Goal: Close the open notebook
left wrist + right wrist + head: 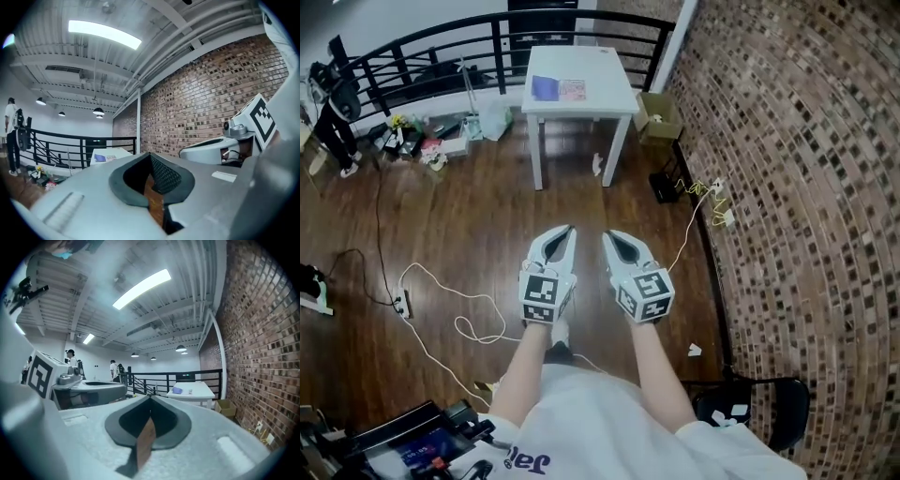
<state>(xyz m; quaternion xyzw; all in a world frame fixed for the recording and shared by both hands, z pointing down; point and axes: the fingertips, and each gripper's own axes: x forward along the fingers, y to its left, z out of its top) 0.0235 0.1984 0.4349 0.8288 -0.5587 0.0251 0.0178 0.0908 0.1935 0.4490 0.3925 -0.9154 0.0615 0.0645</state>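
Brick wall [787, 141] and railing [441, 56] back a white table [614, 89], the open notebook [558, 89] lying toward its left edge. Both closed and empty, the left gripper [567, 231] and right gripper [607, 235] hover well short, likely only on approach.

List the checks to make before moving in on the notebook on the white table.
1. Notebook lies open on the table: ok.
2. Notebook within reach: not ok, the table stands far across the floor.
3. Left gripper empty, jaws together: ok.
4. Right gripper empty, jaws together: ok.
5. Cable lies left of the straight line to the table: ok.
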